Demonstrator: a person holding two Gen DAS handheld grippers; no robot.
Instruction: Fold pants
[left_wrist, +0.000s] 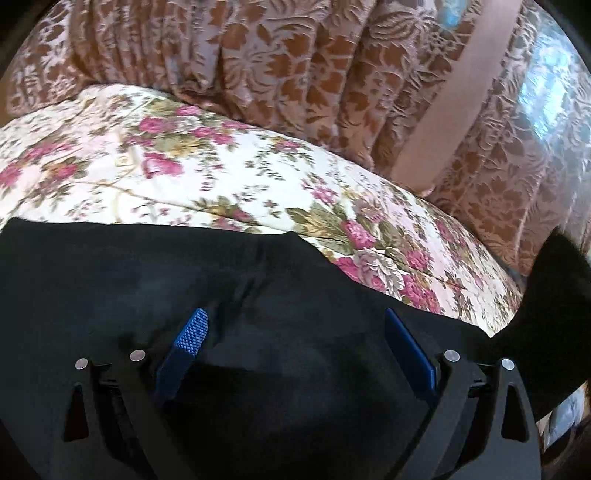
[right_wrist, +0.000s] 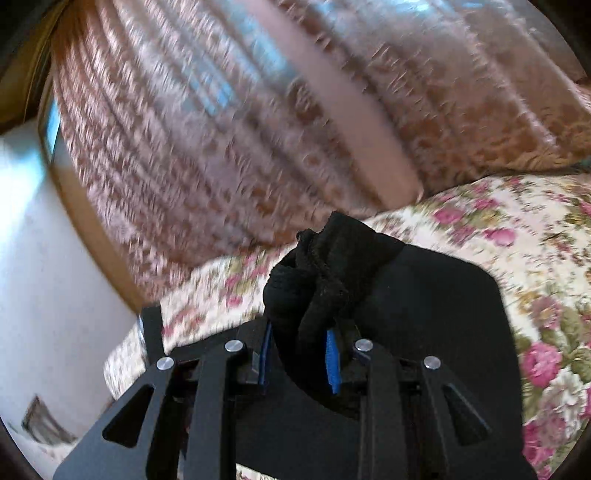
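Low in the right wrist view, the right gripper (right_wrist: 299, 354) is pinched narrow on a bunched wad of the pants (right_wrist: 325, 266); black cloth bulges up between the blue pads (right_wrist: 332, 362) and trails off to the right over the floral bedspread (right_wrist: 517, 240). Blur across the curtain (right_wrist: 221, 129) in the upper half suggests this hand is mid-swing, carrying its end of the garment across.

At the bottom of the left wrist view, the left gripper (left_wrist: 291, 332) stands wide open, its pads (left_wrist: 184, 339) well apart with nothing clamped. The pants (left_wrist: 147, 266) lie as a flat black sheet across the lower half of that frame, on the bedspread (left_wrist: 184, 155), and the gripper is over them; whether the fingers press the cloth I cannot tell. A dark shape at the right edge may be the lifted part of the garment.

The step in hand looks like bringing one end over onto the rest to make a fold. To do it well, the right hand should keep its pinch firm and carry the cloth low enough that it lays down smoothly, lining the carried edge with the edge already resting. The left gripper would best steady the flat layer near the fold line so it does not drag. A bunched grip risks a lumpy corner, so smoothing after release may be needed.
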